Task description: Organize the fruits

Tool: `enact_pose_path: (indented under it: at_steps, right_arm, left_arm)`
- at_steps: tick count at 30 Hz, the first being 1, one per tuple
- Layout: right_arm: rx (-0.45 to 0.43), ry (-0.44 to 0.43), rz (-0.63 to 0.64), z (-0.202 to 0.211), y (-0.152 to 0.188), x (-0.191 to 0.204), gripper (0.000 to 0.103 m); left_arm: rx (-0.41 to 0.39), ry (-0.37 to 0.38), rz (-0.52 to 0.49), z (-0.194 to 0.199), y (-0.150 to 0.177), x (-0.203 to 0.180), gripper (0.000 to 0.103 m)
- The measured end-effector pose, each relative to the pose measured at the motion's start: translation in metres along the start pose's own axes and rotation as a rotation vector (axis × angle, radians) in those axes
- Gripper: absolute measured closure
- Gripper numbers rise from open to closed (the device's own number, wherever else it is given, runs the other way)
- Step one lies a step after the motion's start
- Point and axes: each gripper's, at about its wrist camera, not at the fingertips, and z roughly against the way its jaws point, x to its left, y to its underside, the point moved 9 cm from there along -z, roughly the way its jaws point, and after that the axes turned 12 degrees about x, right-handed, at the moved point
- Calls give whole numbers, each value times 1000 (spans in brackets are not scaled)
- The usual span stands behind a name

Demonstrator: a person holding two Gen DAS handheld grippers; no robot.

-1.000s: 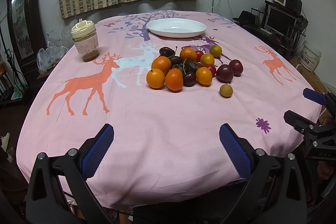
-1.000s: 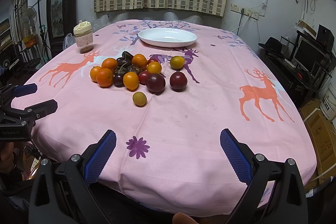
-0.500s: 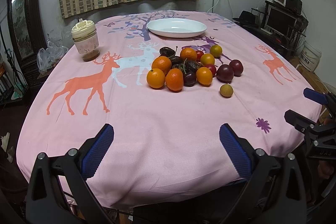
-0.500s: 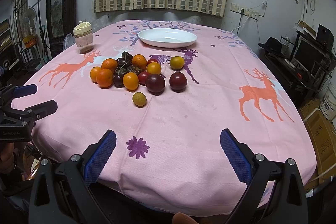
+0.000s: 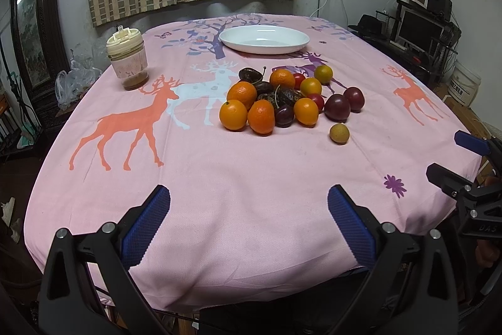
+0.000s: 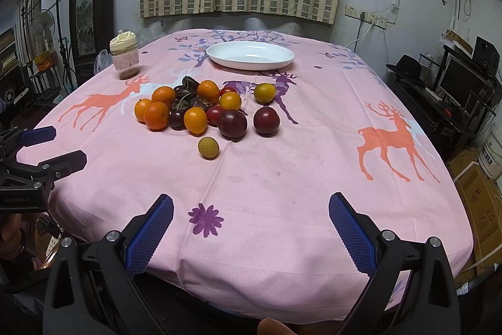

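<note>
A heap of fruit [image 5: 276,102] lies mid-table: oranges, dark plums, cherries, small red tomatoes. It also shows in the right wrist view [image 6: 200,109]. One small yellow-brown fruit [image 5: 339,133] [image 6: 208,147] lies apart, nearer the front. An empty white plate [image 5: 264,39] [image 6: 250,54] sits behind the heap. My left gripper [image 5: 249,218] is open and empty over the table's near edge. My right gripper [image 6: 251,222] is open and empty too, at the near edge further right. Each gripper shows at the side of the other's view.
A lidded plastic jar [image 5: 127,62] [image 6: 124,58] stands at the back left of the pink deer-print tablecloth [image 5: 219,178]. A shelf with a monitor [image 6: 461,83] stands to the right, cardboard boxes [image 6: 480,203] on the floor, a dark framed cabinet [image 5: 31,36] to the left.
</note>
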Motion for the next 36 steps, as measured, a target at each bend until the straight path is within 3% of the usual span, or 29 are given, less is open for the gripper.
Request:
enact_pose_path:
  at_steps: [36]
  right_arm:
    - [10,-3,0,-4,2,3,4]
  left_arm:
    - [13,-2,-7,-8,4,-2,4]
